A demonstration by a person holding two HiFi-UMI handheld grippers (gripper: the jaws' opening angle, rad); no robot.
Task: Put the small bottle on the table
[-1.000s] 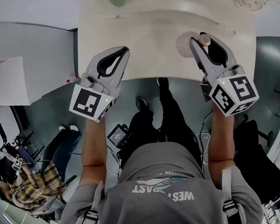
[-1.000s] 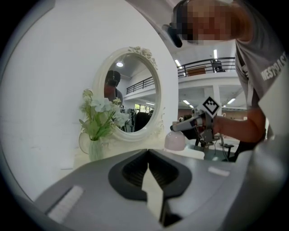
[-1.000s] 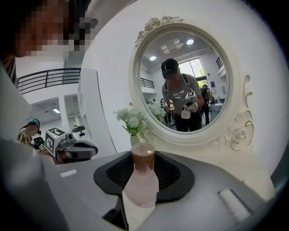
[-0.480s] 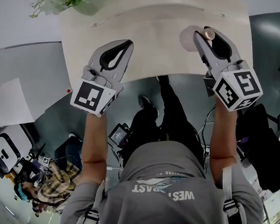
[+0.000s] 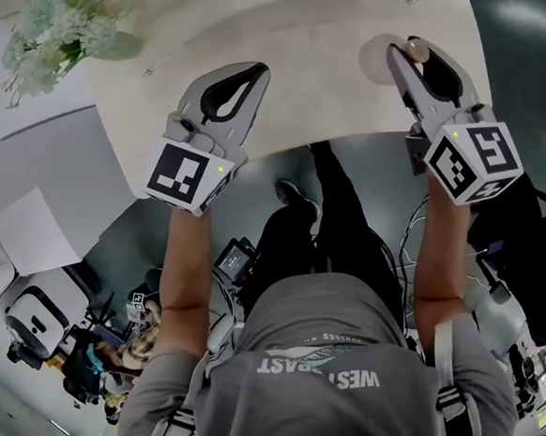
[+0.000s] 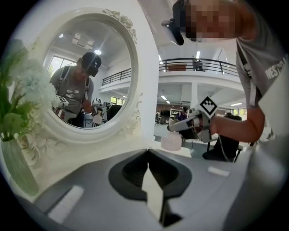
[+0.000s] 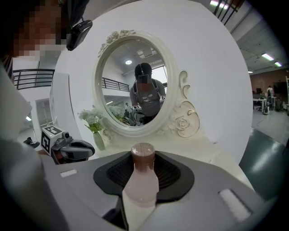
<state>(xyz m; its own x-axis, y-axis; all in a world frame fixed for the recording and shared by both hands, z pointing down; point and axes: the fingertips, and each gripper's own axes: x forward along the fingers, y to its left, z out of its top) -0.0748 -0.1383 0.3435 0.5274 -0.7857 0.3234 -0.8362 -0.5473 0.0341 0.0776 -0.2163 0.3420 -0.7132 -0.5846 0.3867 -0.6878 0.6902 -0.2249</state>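
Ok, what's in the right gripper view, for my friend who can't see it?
A small bottle with a brown cap stands upright, held in the grey jaws of the right gripper. Behind it, a white table carries an oval mirror in an ornate white frame, showing a person's reflection, and a vase of flowers. The left gripper shows at the left.

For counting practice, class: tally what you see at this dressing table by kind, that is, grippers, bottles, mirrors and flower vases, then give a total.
Grippers: 2 (left gripper, right gripper)
Small bottle: 1
Mirror: 1
Flower vase: 1
Total: 5
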